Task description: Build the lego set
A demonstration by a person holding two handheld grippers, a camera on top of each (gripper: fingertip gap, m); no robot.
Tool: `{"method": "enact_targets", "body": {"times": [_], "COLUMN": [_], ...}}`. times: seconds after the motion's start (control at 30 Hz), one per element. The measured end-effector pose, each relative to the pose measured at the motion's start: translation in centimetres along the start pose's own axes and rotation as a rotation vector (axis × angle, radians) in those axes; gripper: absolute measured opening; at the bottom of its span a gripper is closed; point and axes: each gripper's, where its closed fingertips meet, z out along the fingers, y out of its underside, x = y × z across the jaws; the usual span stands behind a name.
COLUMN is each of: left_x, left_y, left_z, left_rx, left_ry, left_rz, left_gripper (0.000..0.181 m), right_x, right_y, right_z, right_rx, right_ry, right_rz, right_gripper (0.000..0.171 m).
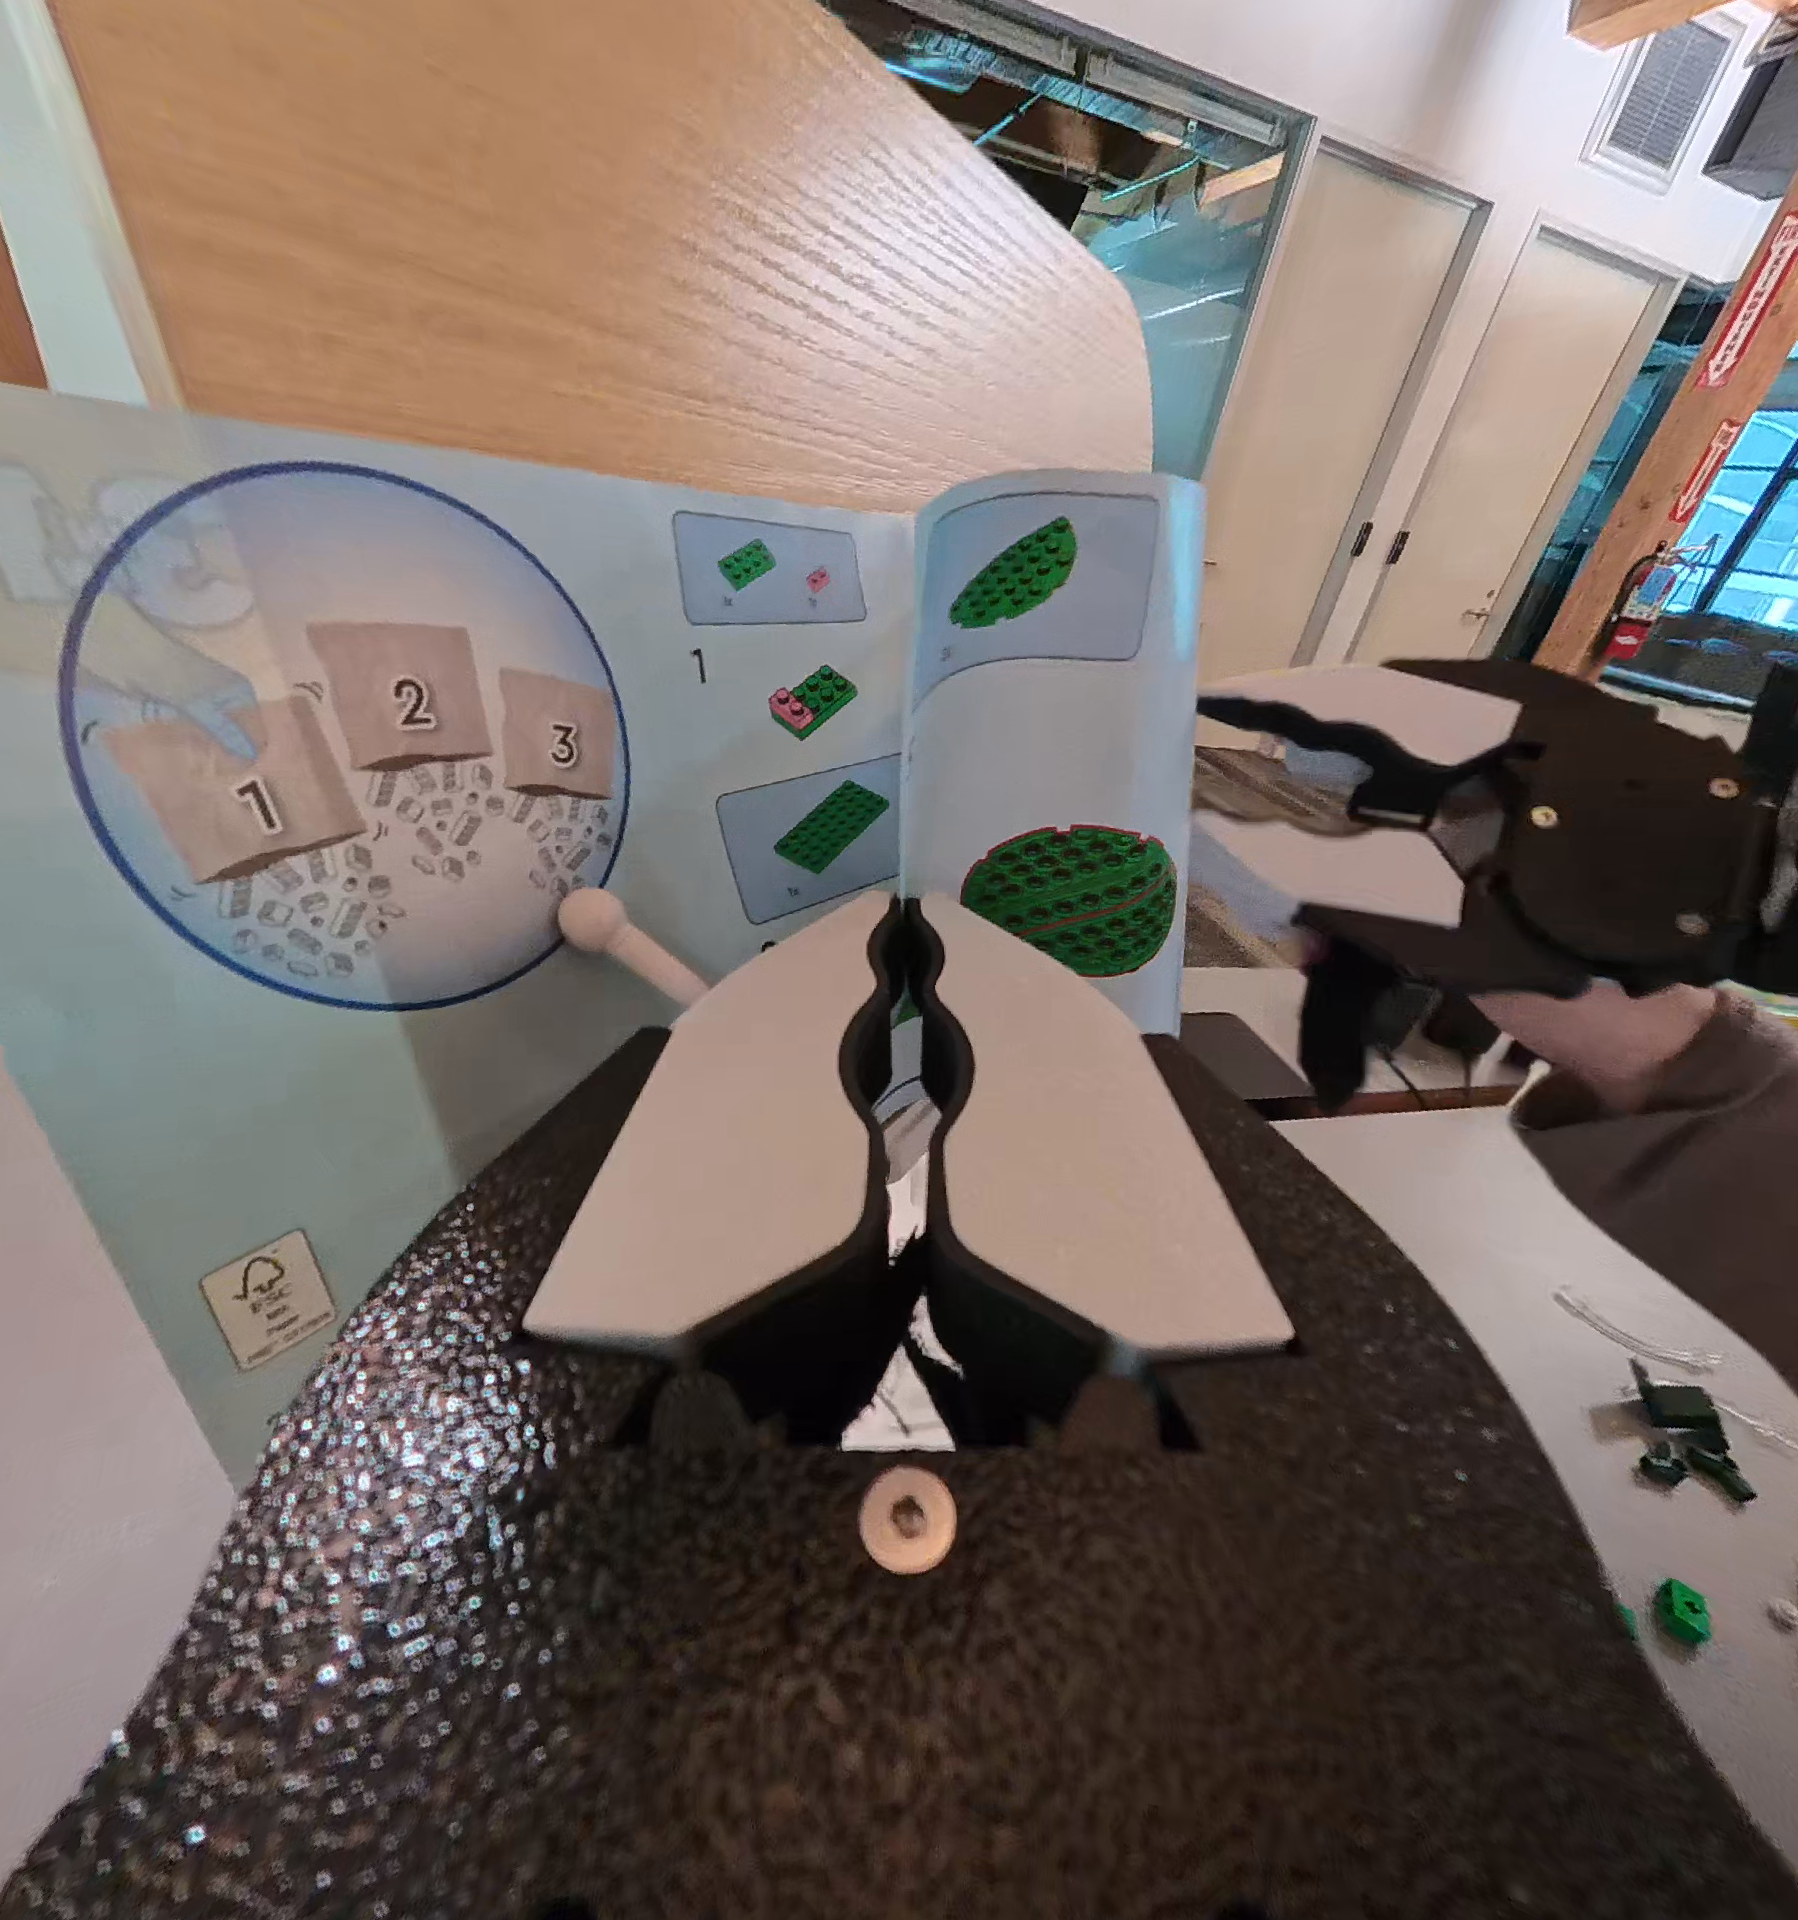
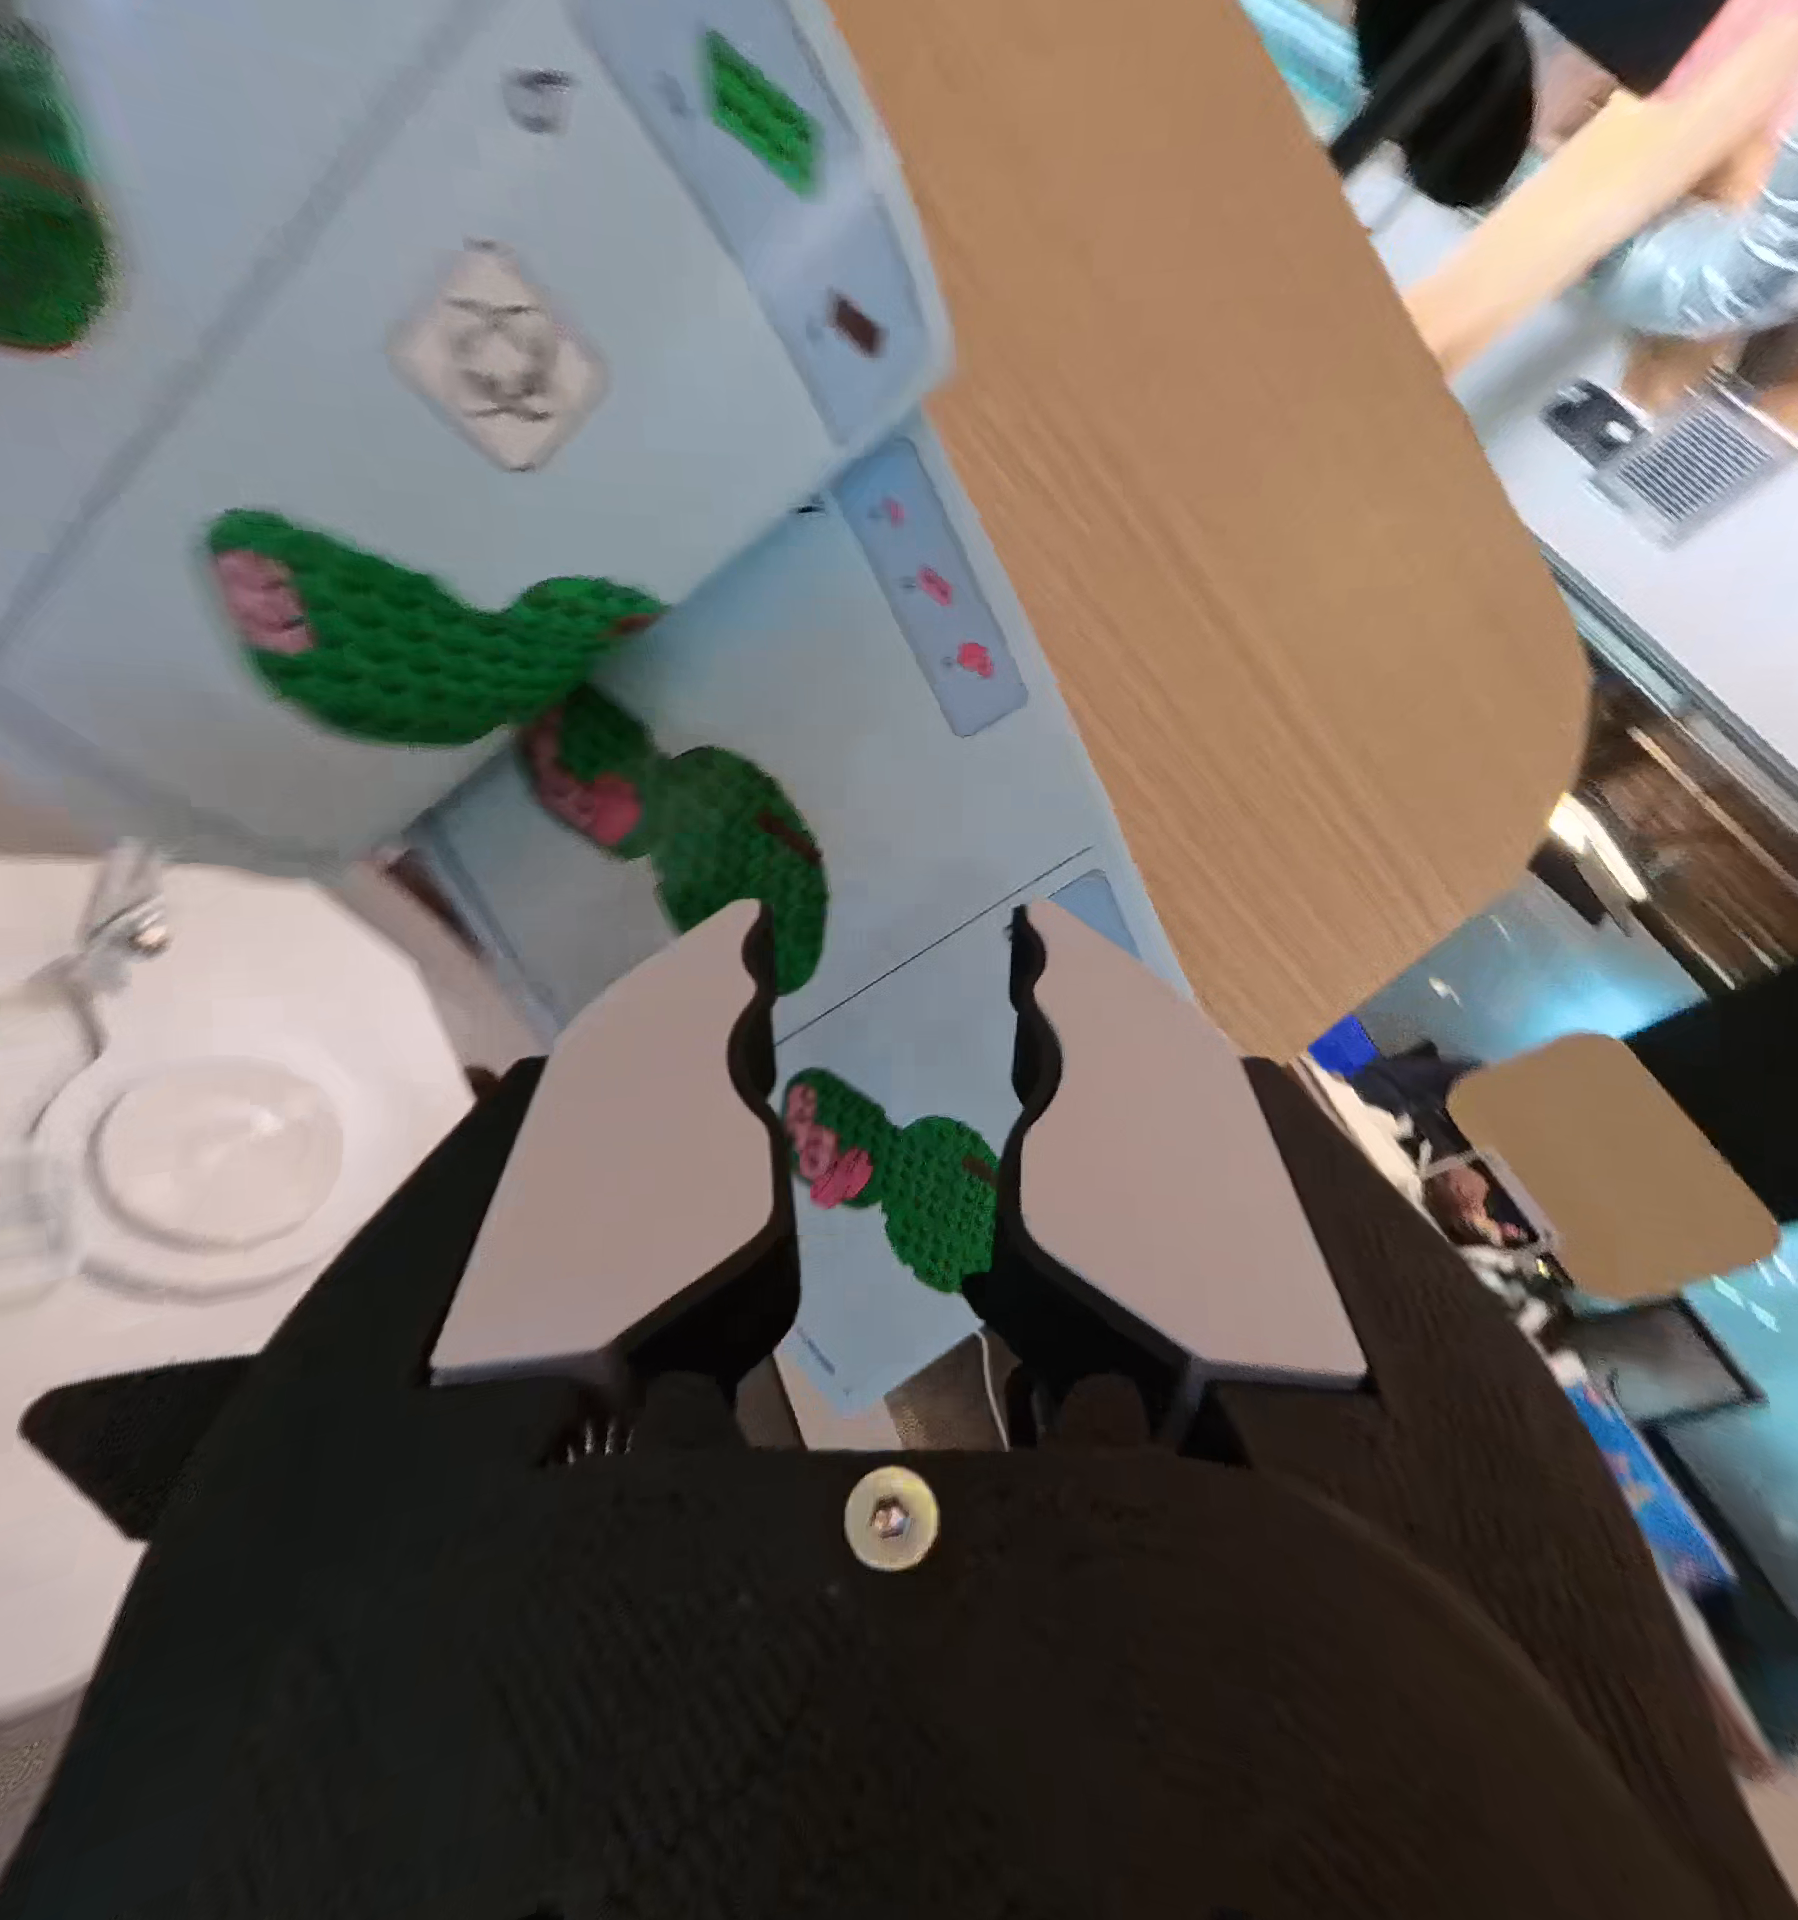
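Left tool [image 1: 905, 920] pinches the booklet [image 1: 438, 748], hiding its lower fold; right tool [image 2: 884, 925] spread, view blurred.

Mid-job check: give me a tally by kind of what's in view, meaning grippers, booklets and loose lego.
Grippers: 2 (left gripper shut on the instruction booklet, right gripper open)
Instruction booklet: 1
Lego scatter: 1, pieces too small to count
Total: 4
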Motion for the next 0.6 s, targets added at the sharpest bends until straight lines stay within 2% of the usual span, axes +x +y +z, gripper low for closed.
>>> {"method": "enact_targets", "body": {"times": [0.07,0.2,0.37,0.6], "left_x": [-0.1,-0.5,-1.7,-2.3], "left_y": [-0.1,-0.2,-0.6,-1.3], "left_z": [0.0,-0.3,-1.4,-2.3], "left_rx": [0.008,0.017,0.021,0.054], "left_ry": [0.005,0.005,-0.023,-0.003], "left_rz": [-0.013,-0.028,-0.022,-0.066], "left_gripper": [0.000,0.000,0.000,0.000], "right_x": [-1.2,-2.0,-0.6,1.7], "right_y": [0.8,3.2,3.9,3.9], "right_z": [-0.8,-0.7,0.3,1.1], "right_rx": [-0.037,-0.198,-0.305,-0.350], "right_ry": [-0.076,-0.097,-0.016,0.066], "right_rz": [-0.073,-0.259,-0.465,-0.423], "right_gripper": [0.055,0.076,0.077,0.073]}}
